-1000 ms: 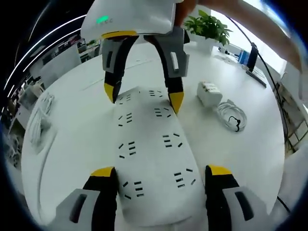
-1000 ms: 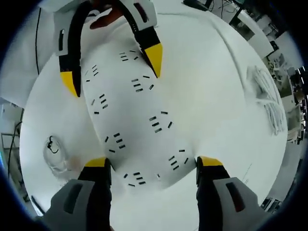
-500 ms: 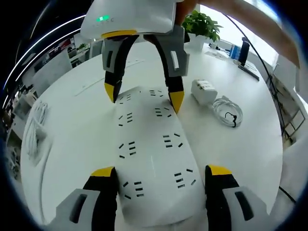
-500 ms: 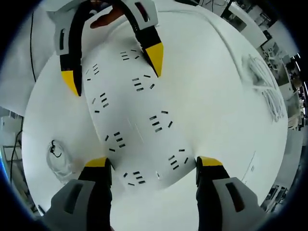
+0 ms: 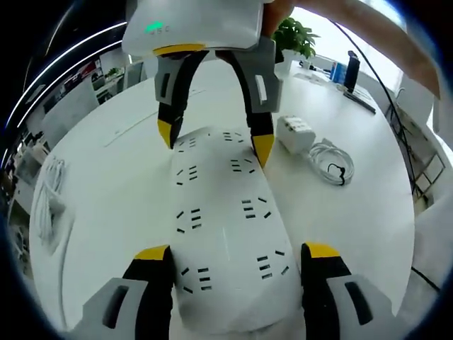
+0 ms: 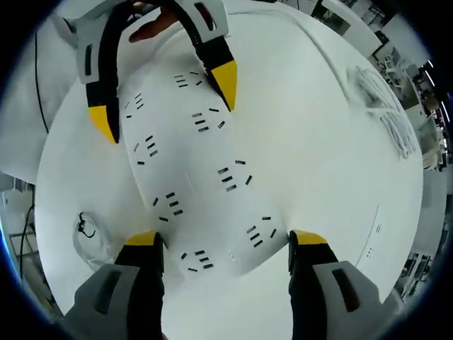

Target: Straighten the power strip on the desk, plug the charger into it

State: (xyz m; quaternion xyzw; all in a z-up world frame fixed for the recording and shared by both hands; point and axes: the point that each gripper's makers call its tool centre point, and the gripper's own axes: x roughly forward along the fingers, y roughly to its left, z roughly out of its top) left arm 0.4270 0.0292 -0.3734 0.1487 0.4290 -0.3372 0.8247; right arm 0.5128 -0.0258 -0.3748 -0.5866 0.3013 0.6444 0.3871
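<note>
A wide white power strip [image 5: 223,212] with several socket sets lies on the round white desk [image 5: 113,184]. My left gripper [image 5: 237,251] is shut on its near end, one jaw against each long side. At the far end my right gripper [image 5: 214,142] clamps it the same way. In the right gripper view the strip [image 6: 198,163] runs from my right gripper [image 6: 226,241] up to the left gripper [image 6: 164,105]. The white charger block [image 5: 296,134] sits on the desk right of the strip, its coiled cable [image 5: 329,164] beside it; the coil [image 6: 90,237] also shows at lower left.
A bundle of white cables [image 5: 46,205] lies near the desk's left edge, seen as a bundle [image 6: 393,120] at the right in the other view. A potted plant [image 5: 292,37] and dark desk items [image 5: 352,71] stand at the far side. A person's arm [image 5: 368,32] reaches in from above.
The desk, charger and cable bundle have swung round in both views while the strip stays fixed between both pairs of jaws: the held strip is turning over the desk.
</note>
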